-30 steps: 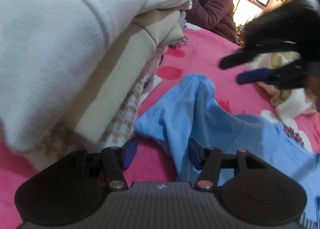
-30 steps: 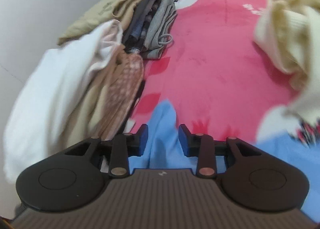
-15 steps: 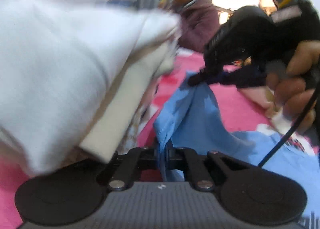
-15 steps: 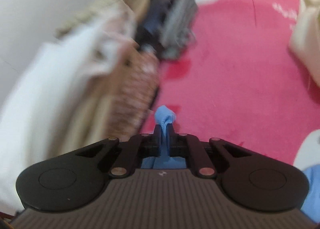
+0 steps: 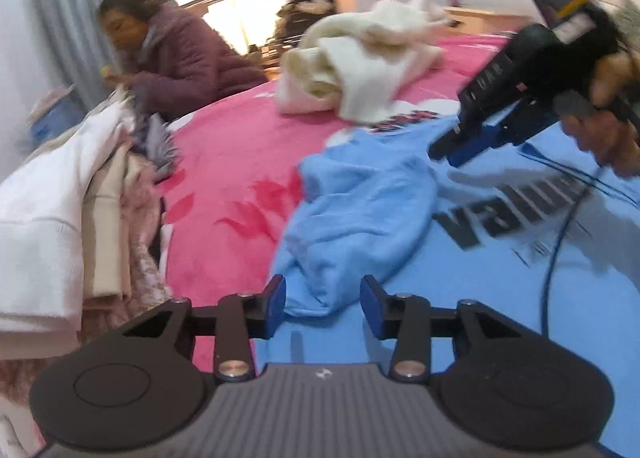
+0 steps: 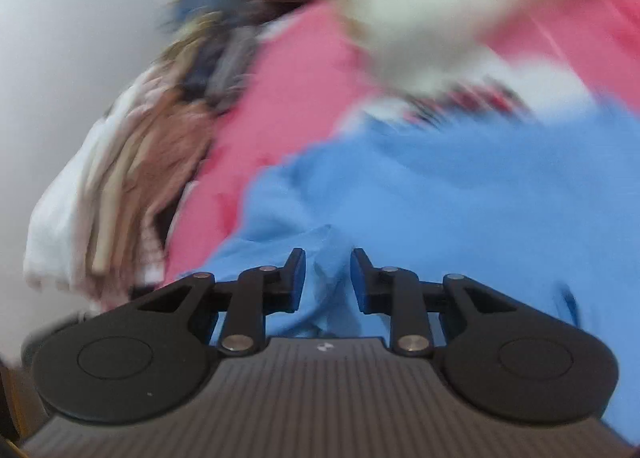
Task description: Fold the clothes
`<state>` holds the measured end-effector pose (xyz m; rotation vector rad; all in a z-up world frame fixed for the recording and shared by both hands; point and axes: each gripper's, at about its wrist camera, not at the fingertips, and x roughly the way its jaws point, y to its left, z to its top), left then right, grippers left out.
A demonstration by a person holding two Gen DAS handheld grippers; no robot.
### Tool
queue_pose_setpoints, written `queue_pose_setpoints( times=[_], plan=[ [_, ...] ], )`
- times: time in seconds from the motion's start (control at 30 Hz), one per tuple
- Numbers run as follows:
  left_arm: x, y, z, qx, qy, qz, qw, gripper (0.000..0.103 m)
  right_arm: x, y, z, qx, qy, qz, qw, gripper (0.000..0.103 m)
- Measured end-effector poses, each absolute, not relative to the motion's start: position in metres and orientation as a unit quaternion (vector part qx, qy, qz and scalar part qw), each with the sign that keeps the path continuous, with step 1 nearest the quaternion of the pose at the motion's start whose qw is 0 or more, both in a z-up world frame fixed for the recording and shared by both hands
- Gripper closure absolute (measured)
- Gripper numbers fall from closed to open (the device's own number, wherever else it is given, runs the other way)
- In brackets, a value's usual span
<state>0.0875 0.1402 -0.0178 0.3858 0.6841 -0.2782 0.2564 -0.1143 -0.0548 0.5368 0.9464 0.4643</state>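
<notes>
Blue sweatshirt (image 5: 360, 214) rumpled mid-bed on the pink blanket (image 5: 232, 162), print partly cut off, left gripper (image 5: 322, 300) opening, a fold lying loose between its jaws, right gripper (image 6: 328, 282) opening over blurred blue cloth, folded stack (image 5: 60, 218) at left edge, cream garment (image 5: 360, 70) beyond.

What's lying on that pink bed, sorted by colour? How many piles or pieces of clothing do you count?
Blue: 1, the blue shirt spread out near the grippers.
Cream: 1, the cream heap, crumpled at the far side.
Mixed white, beige and grey: 1, the folded stack along the wall side.
Total: 3 on the pink blanket.
</notes>
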Motion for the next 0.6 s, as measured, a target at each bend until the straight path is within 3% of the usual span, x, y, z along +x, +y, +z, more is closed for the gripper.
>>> queue_pose_setpoints(
  times=[0.1, 0.27, 0.33, 0.37, 0.4, 0.43, 0.6],
  plan=[
    [0.086, 0.148, -0.014, 0.182, 0.32, -0.147, 0.918, 0.049, 0.248, -0.139, -0.064, 0.349, 0.442, 0.198, 0.802, 0.077],
    [0.126, 0.148, -0.019, 0.137, 0.337, -0.143, 0.92, 0.05, 0.247, -0.135, -0.063, 0.37, 0.457, 0.192, 0.786, 0.075],
    [0.146, 0.151, -0.028, 0.117, 0.358, -0.13, 0.917, 0.055, 0.254, -0.131, -0.066, 0.377, 0.466, 0.187, 0.778, 0.075],
    [0.155, 0.152, -0.032, 0.108, 0.366, -0.125, 0.916, 0.063, 0.258, -0.129, -0.068, 0.381, 0.471, 0.184, 0.774, 0.075],
    [0.161, 0.153, -0.036, 0.099, 0.371, -0.124, 0.915, 0.082, 0.262, -0.127, -0.071, 0.385, 0.476, 0.18, 0.77, 0.075],
    [0.167, 0.155, -0.04, 0.091, 0.376, -0.122, 0.914, 0.095, 0.266, -0.124, -0.074, 0.387, 0.479, 0.177, 0.767, 0.075],
    [0.131, 0.162, -0.023, 0.091, 0.317, -0.154, 0.931, 0.099, 0.269, -0.122, -0.083, 0.424, 0.471, 0.173, 0.754, 0.073]
  ],
)
